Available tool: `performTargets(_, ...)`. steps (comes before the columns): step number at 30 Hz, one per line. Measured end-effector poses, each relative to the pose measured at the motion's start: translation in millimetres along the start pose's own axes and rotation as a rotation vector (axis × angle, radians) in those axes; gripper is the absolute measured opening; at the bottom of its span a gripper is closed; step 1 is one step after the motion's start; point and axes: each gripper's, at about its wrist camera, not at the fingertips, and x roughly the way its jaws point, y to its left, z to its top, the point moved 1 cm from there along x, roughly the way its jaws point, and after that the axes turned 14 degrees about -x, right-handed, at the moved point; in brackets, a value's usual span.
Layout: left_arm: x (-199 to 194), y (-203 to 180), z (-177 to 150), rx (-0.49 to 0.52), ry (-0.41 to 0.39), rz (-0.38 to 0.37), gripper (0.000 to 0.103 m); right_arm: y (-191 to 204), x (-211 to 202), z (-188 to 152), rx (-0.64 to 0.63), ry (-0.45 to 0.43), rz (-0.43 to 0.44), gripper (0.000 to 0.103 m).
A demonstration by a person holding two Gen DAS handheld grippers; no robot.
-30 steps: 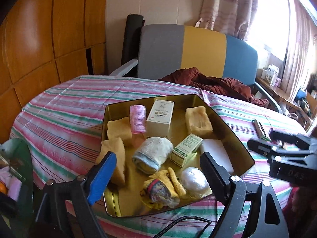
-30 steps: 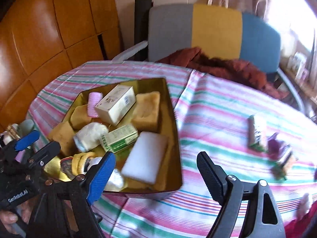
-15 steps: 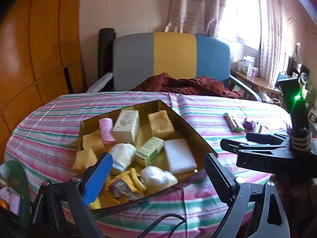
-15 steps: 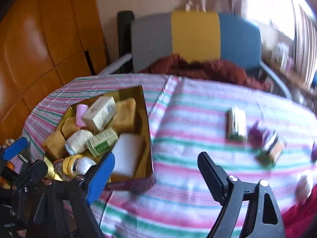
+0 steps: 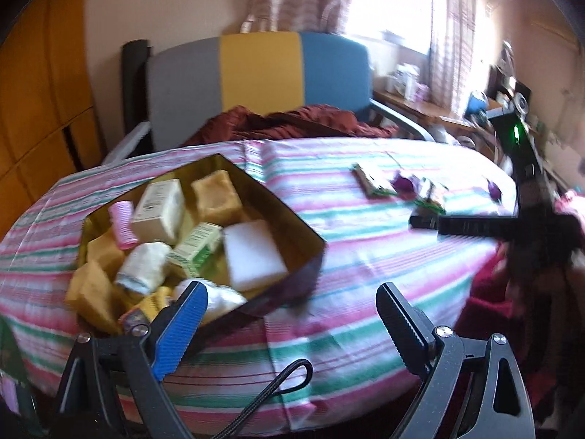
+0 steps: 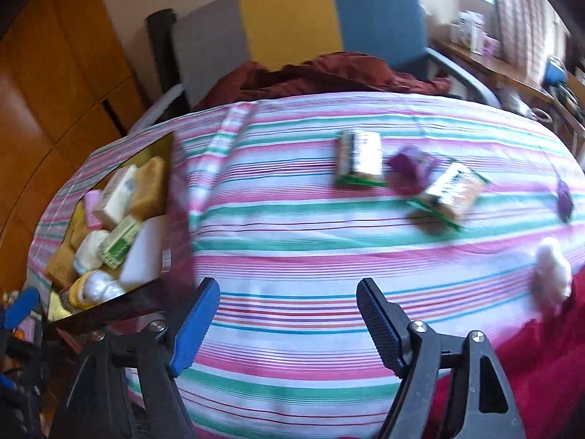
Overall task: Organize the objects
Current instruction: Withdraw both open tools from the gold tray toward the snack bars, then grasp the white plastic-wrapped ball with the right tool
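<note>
A gold box [image 5: 289, 216] on the striped table holds several small things: sponges, cartons, a pink roller [image 5: 123, 224], a white block [image 5: 252, 254]. It also shows at the left in the right wrist view [image 6: 166, 146]. Loose on the cloth to the right lie a green packet [image 6: 360, 157], a purple thing [image 6: 411, 166], a second packet [image 6: 451, 194], a small purple item [image 6: 565, 197] and a white puff [image 6: 552, 274]. My left gripper [image 5: 292, 314] is open and empty, near the box's front corner. My right gripper [image 6: 289, 311] is open and empty above bare cloth.
The round table wears a striped cloth [image 6: 292, 256]. A grey, yellow and blue chair [image 5: 259, 73] with a dark red cloth [image 5: 292, 120] stands behind it. Wooden panels are at the left, a bright window and cluttered shelf at the right.
Both views have swung right, away from the box toward the loose items. The right gripper has moved closer to the packets; both grippers stay open and empty.
</note>
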Motion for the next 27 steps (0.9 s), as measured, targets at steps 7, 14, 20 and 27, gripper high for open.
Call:
performTargets(7, 14.9, -13.2, -3.3, 0.043, 0.047, -0.029, 0.094, -86.9, -30.9, 1.4, 0.087, 0.029, -0.162, 0.081)
performTargets(14, 32.4, -15.0, -5.7, 0.033, 0.097, -0.046, 0.094, -194.7, -56.1, -16.6, 0.245, 0.138, -0.300, 0.082)
performTargets(20, 39.1, -24.9, -4.8, 0.064, 0.112, -0.055, 0.094, -217.1, -26.6, -19.4, 0.162, 0.313, -0.273, 0.077)
performTargets(27, 44.7, -44.4, 3.1, 0.117, 0.109, -0.074, 0.094, -218.3, 25.5, -26.7, 0.024, 0.544, -0.265, 0.059)
